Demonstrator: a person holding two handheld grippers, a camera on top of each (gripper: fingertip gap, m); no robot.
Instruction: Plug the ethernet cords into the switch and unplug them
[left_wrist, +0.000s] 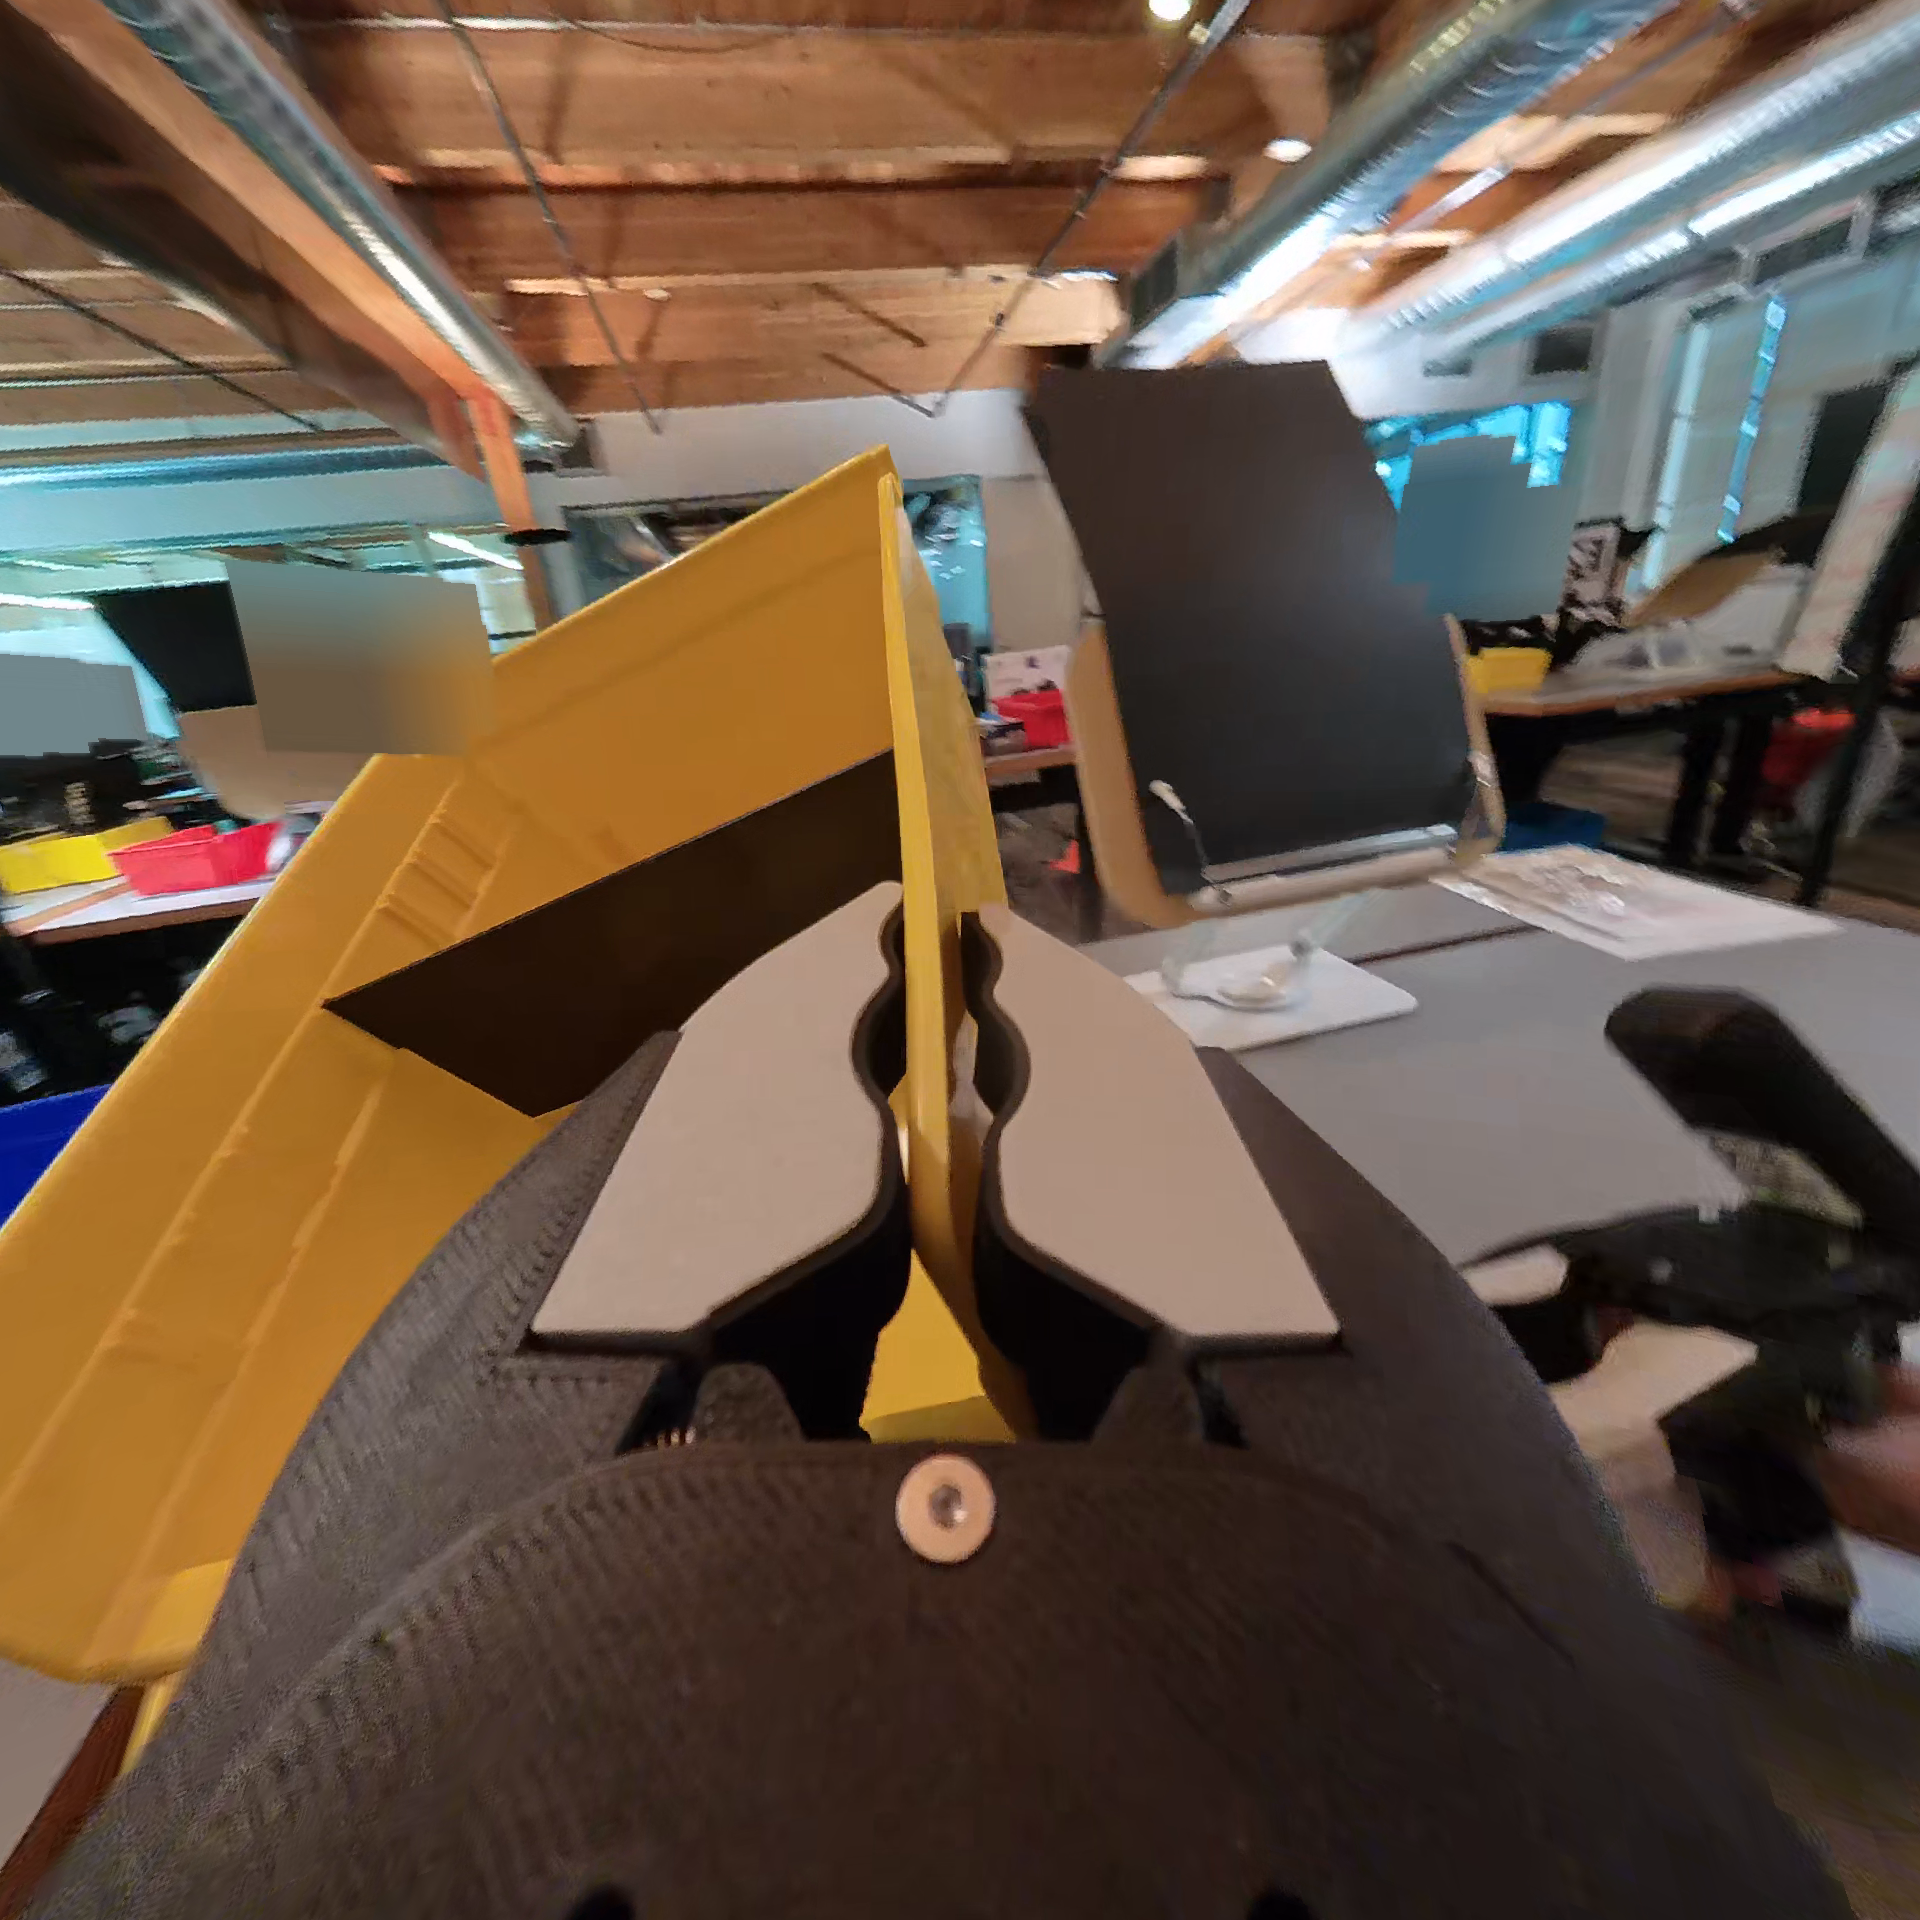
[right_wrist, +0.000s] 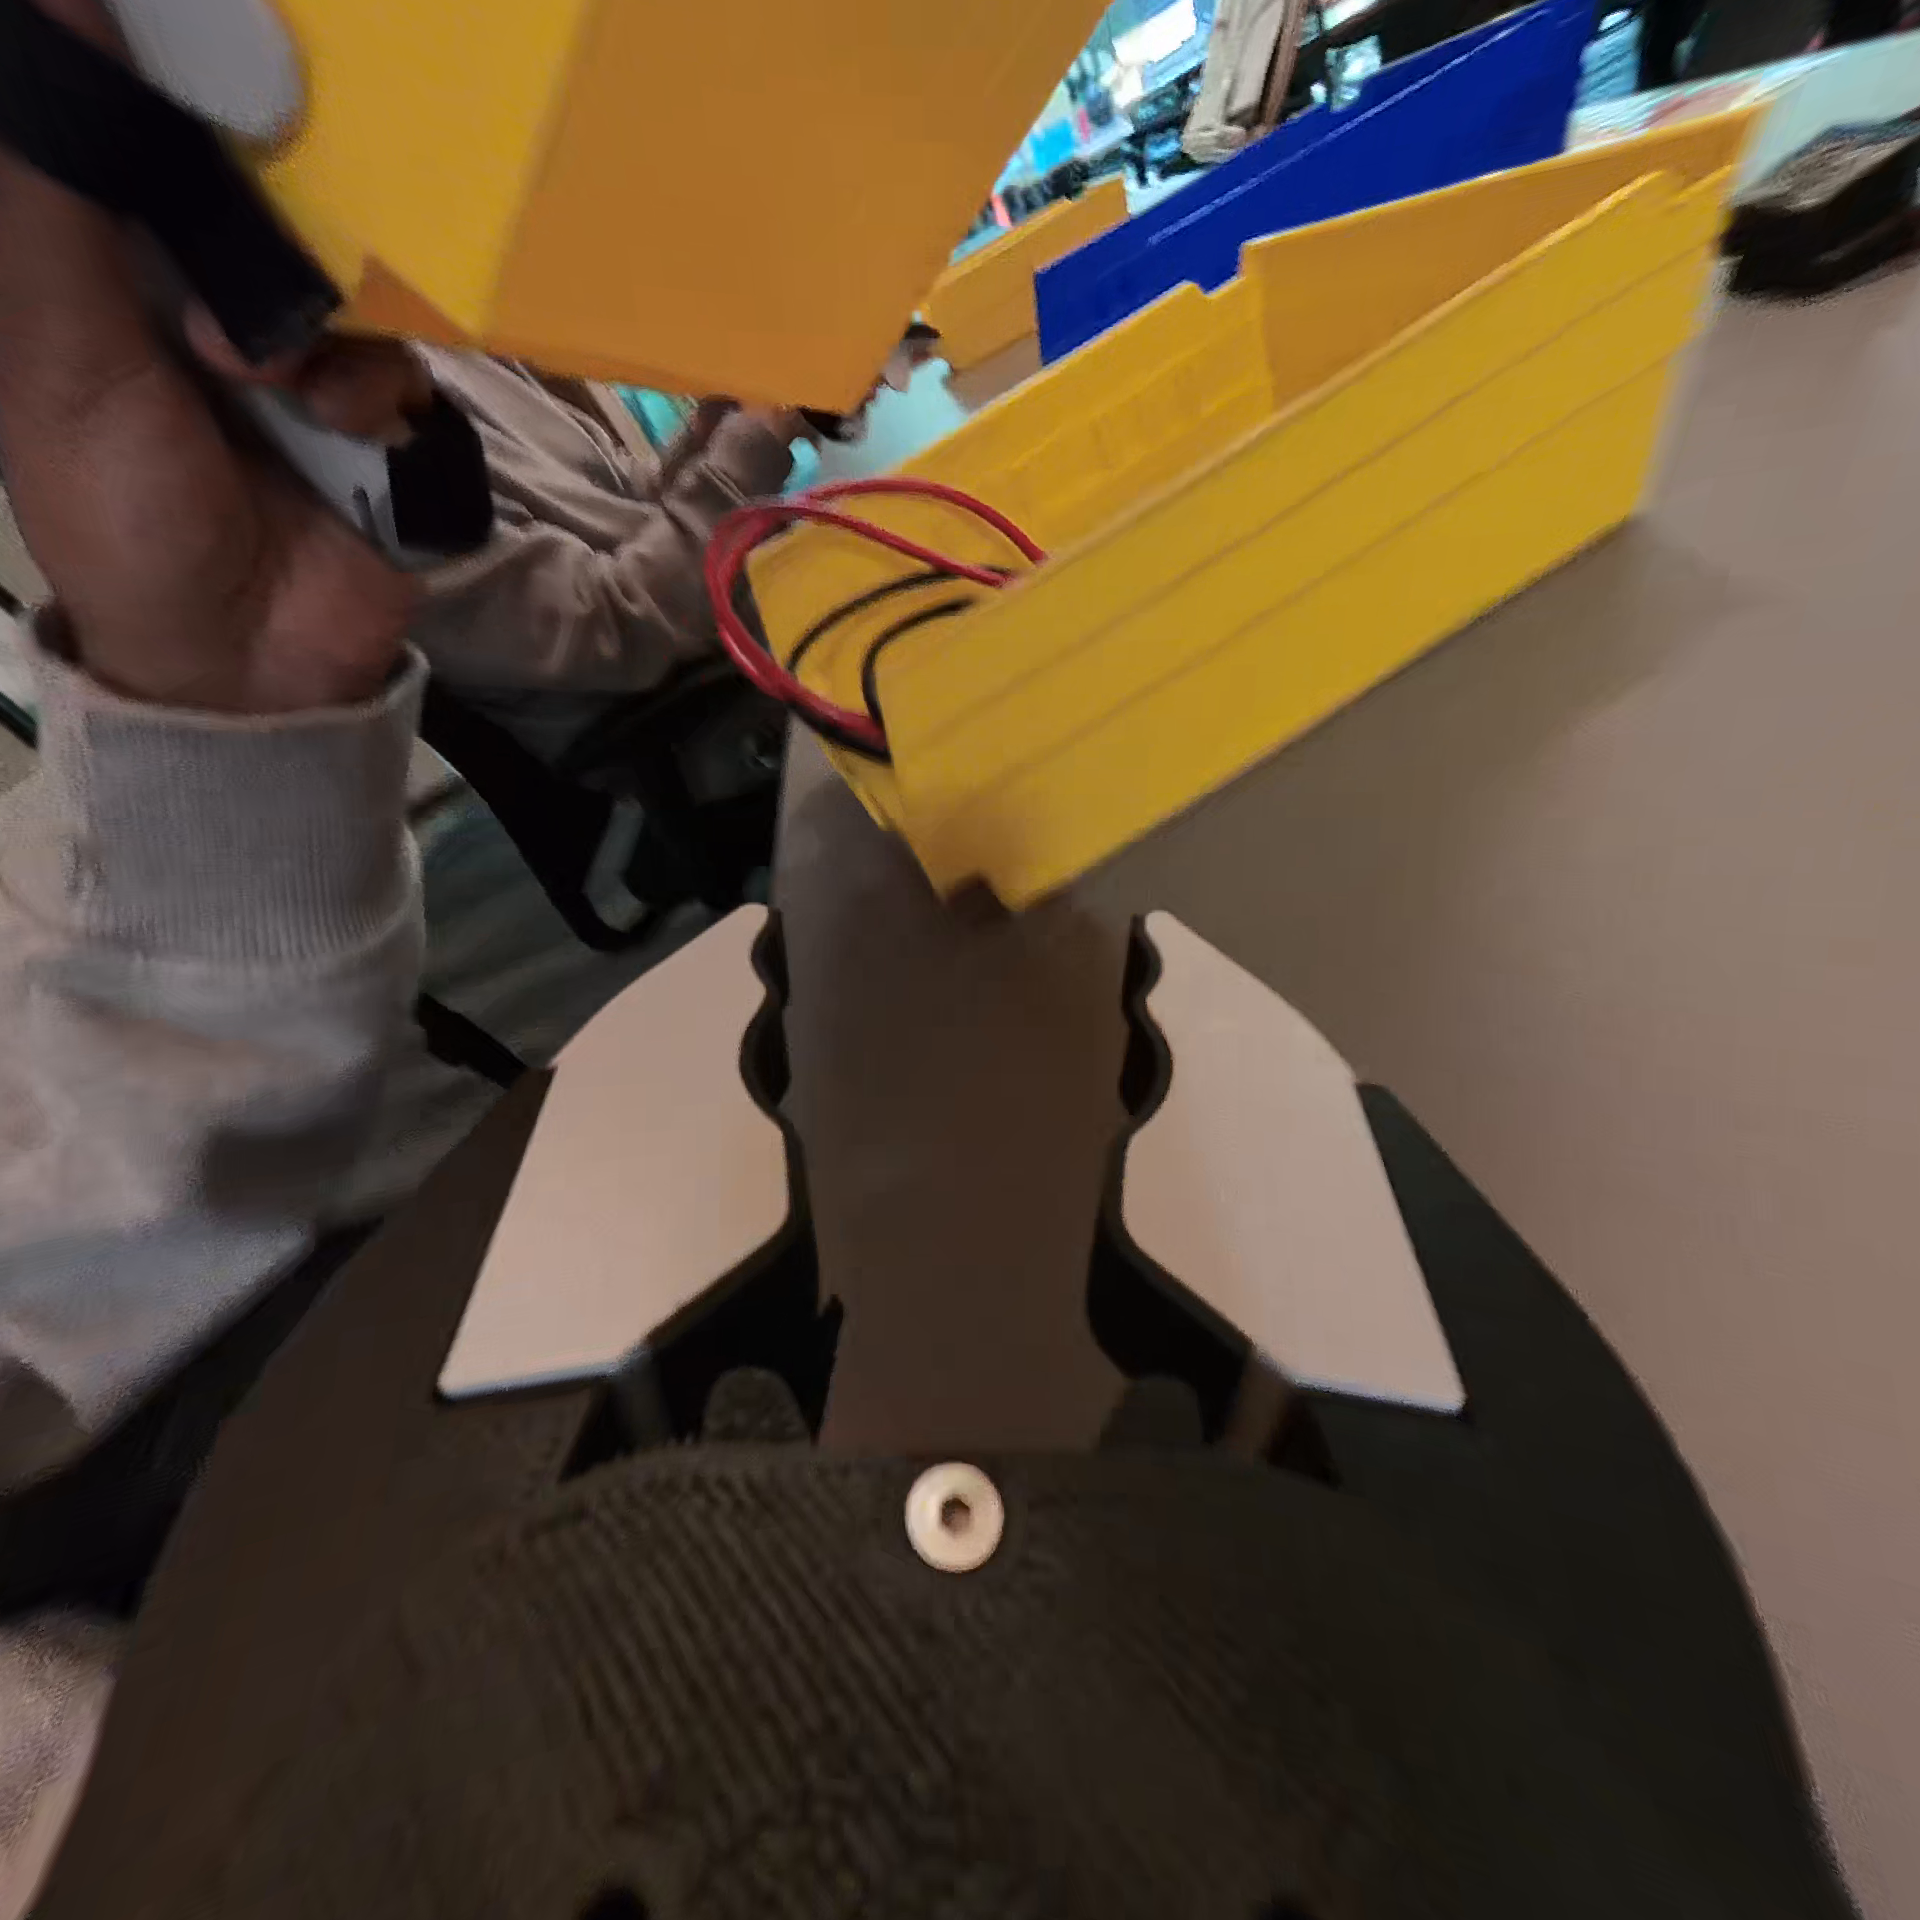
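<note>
My left gripper (left_wrist: 932, 914) is shut on the side wall of a yellow bin (left_wrist: 623, 748), which it holds tilted in the air. A dark flat thing (left_wrist: 623, 935) lies inside that bin. The held bin also shows at the top left of the right wrist view (right_wrist: 644, 177). My right gripper (right_wrist: 951, 935) is open and empty over the table. Just beyond it a second yellow bin (right_wrist: 1299, 644) stands on the table, with red and black cords (right_wrist: 748, 623) looping out of its near end. No switch is clearly visible.
A blue bin (right_wrist: 1299, 177) stands behind the yellow one. A hand and sleeve (right_wrist: 177, 520) are at the left, and a seated person (right_wrist: 582, 540) is past the grey table's edge (right_wrist: 1558, 935). A laptop on a stand (left_wrist: 1247, 623) sits at the far side.
</note>
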